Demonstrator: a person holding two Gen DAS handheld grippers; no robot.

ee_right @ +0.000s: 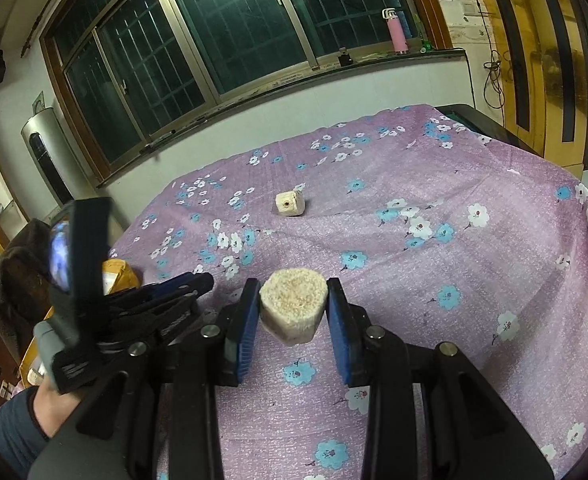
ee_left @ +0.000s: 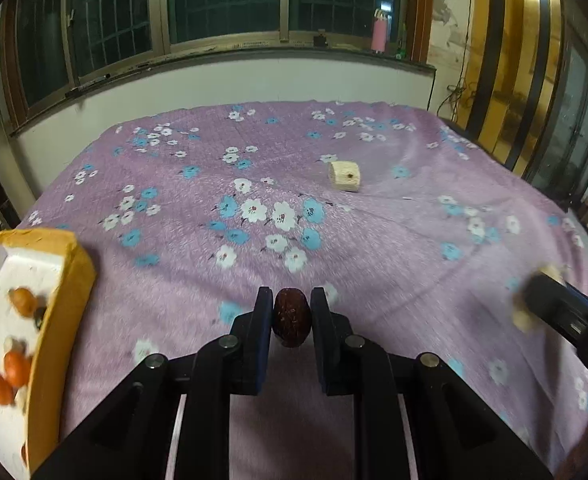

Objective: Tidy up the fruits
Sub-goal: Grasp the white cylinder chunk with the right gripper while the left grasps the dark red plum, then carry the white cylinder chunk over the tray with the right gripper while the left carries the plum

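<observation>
My left gripper [ee_left: 291, 308] is shut on a dark red date [ee_left: 291, 322] and holds it above the purple flowered cloth [ee_left: 374, 240]. My right gripper [ee_right: 294, 300] is shut on a pale, fibrous cut chunk [ee_right: 293, 304], held above the cloth; it shows blurred at the right edge of the left wrist view [ee_left: 534, 300]. Another pale chunk [ee_left: 344, 176] lies on the cloth farther back; it also shows in the right wrist view [ee_right: 289, 204]. A yellow-rimmed white box [ee_left: 63, 280] at the left holds several orange fruits [ee_left: 15, 366] and dark and pale pieces.
The cloth-covered table ends near a white wall under a window. A pink bottle [ee_left: 380, 32] stands on the sill. In the right wrist view the left gripper body [ee_right: 105, 312] and the person's hand are at the left, with the yellow box [ee_right: 121, 274] behind.
</observation>
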